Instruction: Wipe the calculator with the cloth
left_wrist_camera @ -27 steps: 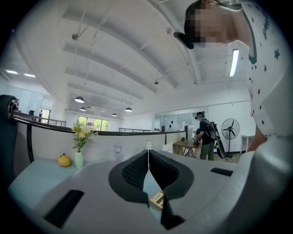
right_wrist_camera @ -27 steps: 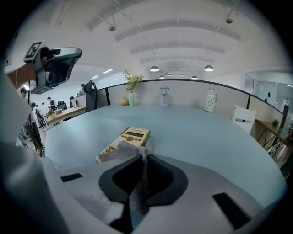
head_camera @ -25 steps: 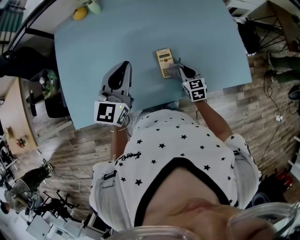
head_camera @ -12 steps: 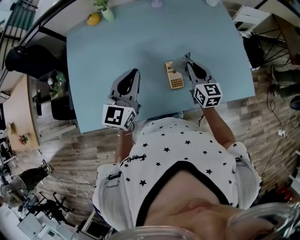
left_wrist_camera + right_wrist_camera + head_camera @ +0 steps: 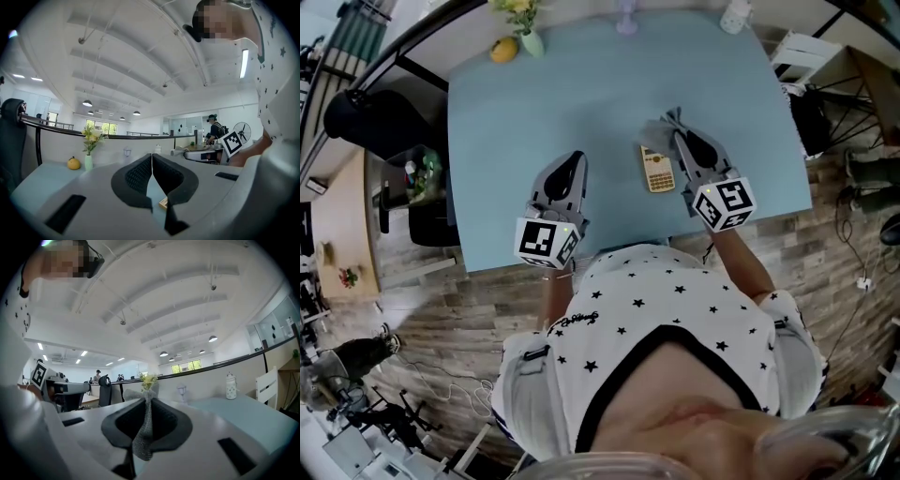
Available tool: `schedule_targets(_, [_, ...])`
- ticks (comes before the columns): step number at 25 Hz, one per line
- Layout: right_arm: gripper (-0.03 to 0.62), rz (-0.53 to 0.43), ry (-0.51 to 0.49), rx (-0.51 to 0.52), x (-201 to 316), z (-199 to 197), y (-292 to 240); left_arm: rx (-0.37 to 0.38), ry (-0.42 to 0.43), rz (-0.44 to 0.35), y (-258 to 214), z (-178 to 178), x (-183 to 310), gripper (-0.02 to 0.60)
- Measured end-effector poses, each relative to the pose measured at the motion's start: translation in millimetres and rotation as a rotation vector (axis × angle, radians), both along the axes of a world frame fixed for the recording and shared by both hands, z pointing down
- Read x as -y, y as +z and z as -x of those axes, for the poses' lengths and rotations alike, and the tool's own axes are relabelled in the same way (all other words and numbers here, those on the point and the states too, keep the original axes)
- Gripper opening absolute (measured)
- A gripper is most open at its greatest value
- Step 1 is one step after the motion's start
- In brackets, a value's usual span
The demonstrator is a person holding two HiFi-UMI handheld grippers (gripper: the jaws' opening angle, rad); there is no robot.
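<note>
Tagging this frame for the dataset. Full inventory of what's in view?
table: 1, light blue, centre of the head view
calculator: 1, tan, on the table just left of the right claw
cloth: 1, grey, pinched in the right claw
vase: 1, pale green with yellow flowers, table's far left corner
fruit: 1, yellow, beside the vase
bottle: 1, white, table's far right corner
black chair: 1, left of the table
white chair: 1, right of the table
shirt: 1, white with black stars, on the person
left claw: 1, grey, shut, empty, left of the calculator
right claw: 1, grey, shut on the cloth
</note>
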State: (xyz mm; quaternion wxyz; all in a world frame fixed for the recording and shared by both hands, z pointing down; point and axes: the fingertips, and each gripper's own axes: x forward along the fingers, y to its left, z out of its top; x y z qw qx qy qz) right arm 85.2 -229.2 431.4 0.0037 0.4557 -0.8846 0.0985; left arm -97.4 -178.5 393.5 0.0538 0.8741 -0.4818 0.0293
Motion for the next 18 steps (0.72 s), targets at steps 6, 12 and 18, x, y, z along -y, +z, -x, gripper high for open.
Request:
schedule_targets(6, [0.031,0.035,-0.028,0.025,-3,8,5,0.008,-0.012,0.015,5,6,-1,0.031])
schedule_targets(12, [0.031,0.036,-0.031,0.043,-7,9,0,0.012,-0.007,0.014,4,4,-2,0.031])
schedule_targets(18, [0.031,0.037,-0.033,0.054,-11,7,-1,0.018,0.002,0.015,4,-1,-4,0.031])
